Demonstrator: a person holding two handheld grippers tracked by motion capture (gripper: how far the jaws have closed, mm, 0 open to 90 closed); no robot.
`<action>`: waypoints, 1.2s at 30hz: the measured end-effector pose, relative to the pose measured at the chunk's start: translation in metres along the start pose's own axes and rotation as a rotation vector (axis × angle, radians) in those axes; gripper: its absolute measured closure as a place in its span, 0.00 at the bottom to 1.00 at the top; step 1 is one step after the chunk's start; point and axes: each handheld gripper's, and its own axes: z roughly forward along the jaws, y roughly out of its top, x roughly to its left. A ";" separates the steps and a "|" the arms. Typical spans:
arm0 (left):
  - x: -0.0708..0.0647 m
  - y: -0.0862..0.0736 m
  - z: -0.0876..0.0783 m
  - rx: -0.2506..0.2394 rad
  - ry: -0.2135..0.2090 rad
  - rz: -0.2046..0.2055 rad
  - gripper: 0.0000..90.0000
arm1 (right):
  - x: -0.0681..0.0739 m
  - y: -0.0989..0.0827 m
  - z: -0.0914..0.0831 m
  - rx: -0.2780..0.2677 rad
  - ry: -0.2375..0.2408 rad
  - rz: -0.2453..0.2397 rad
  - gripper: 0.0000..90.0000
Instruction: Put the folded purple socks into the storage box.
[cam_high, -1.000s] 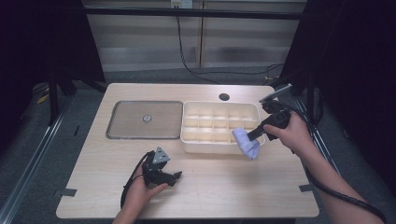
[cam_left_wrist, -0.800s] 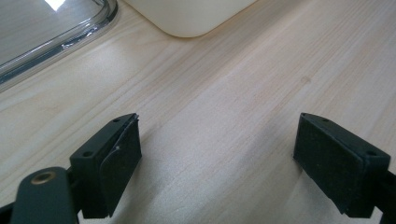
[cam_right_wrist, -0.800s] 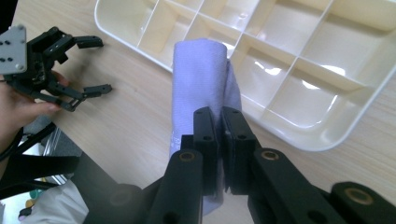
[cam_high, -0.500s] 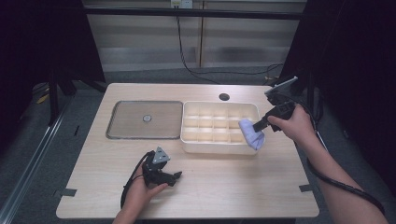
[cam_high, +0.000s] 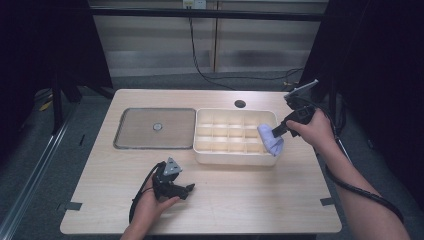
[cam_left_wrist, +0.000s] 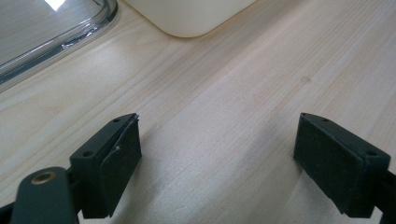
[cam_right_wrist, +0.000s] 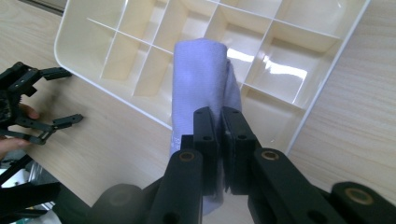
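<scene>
A pale lilac cloth (cam_right_wrist: 201, 79) hangs over the right end of a cream divided tray (cam_high: 220, 131), pinched tight in the jaws of the right gripper (cam_high: 278, 129). The tray sits on a wooden table (cam_high: 250, 200) beside a clear lid (cam_high: 155, 127). The left gripper (cam_high: 189, 189) rests released on bare wood.

The cloth (cam_right_wrist: 201, 79) is light purple. The box (cam_high: 233, 155) is creamy white. The lid (cam_high: 131, 127) is see-through and looks grey. The table (cam_high: 260, 200) is pale wood with thin stripes. Both grippers (cam_left_wrist: 219, 168) (cam_right_wrist: 221, 123) are black.
</scene>
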 end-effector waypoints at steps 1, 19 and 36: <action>0.000 0.000 0.000 0.000 0.000 0.000 0.16 | -0.001 0.000 0.001 -0.002 -0.004 0.001 0.95; 0.000 0.000 0.000 0.000 0.000 0.000 0.16 | -0.016 0.008 0.014 0.015 -0.052 0.031 0.95; 0.000 0.000 0.000 0.000 0.000 0.000 0.16 | -0.021 0.010 0.026 0.038 -0.119 0.019 0.95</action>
